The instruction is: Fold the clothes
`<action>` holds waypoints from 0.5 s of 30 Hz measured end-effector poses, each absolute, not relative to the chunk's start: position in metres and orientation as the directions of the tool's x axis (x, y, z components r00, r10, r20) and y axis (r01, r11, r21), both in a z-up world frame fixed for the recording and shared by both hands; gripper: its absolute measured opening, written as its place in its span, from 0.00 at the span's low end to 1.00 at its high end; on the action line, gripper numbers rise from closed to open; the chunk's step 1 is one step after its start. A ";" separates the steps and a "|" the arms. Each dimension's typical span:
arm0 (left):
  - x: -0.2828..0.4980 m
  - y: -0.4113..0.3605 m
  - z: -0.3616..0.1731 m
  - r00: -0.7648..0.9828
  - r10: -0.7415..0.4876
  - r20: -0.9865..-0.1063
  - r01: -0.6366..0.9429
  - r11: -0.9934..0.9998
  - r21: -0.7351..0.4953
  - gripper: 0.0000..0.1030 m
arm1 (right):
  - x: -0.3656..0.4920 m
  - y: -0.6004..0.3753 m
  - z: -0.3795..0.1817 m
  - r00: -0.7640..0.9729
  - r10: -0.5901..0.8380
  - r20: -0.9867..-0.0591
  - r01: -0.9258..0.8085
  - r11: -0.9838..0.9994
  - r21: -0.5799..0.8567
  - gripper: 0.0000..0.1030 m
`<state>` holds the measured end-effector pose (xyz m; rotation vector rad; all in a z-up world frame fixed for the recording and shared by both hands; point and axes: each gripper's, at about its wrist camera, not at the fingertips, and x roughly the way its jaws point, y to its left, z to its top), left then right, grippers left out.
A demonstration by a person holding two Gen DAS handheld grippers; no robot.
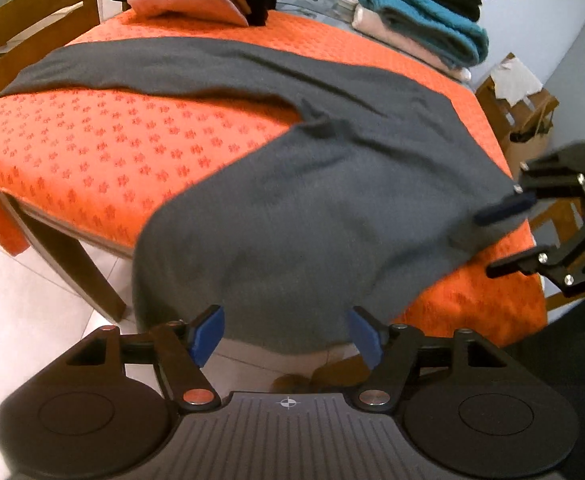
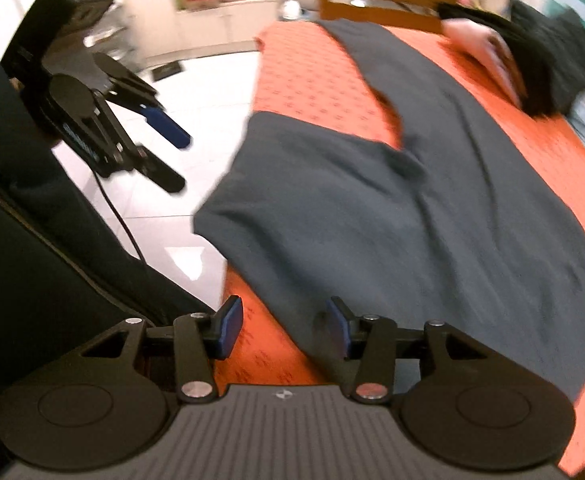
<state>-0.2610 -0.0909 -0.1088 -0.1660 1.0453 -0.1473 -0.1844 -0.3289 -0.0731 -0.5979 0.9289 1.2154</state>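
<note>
The dark grey trousers (image 1: 292, 184) lie spread on the orange-clothed surface (image 1: 92, 160), legs running away toward the far chair and waist end draping over the near edge (just ahead of both tools). The left tongs (image 1: 286, 336) and right tongs (image 2: 284, 326) both stand apart, gripping nothing; each looks about equally near the waist end
</note>
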 end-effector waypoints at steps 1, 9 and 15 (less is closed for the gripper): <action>-0.263 -0.093 -0.111 0.494 -0.195 -0.848 0.041 0.979 -0.201 0.70 | -0.186 -0.324 -0.074 0.063 0.519 -0.852 -0.965 0.248 0.079 0.52; -0.270 -0.111 -0.132 0.487 -0.188 -0.853 0.038 0.980 -0.195 0.70 | -0.194 -0.290 -0.076 0.008 0.539 -0.843 -0.996 0.079 0.040 0.51; -0.272 -0.120 -0.133 0.505 -0.187 -0.843 0.039 0.980 -0.194 0.70 | -0.198 -0.272 -0.082 -0.018 0.537 -0.844 -1.000 0.003 0.023 0.38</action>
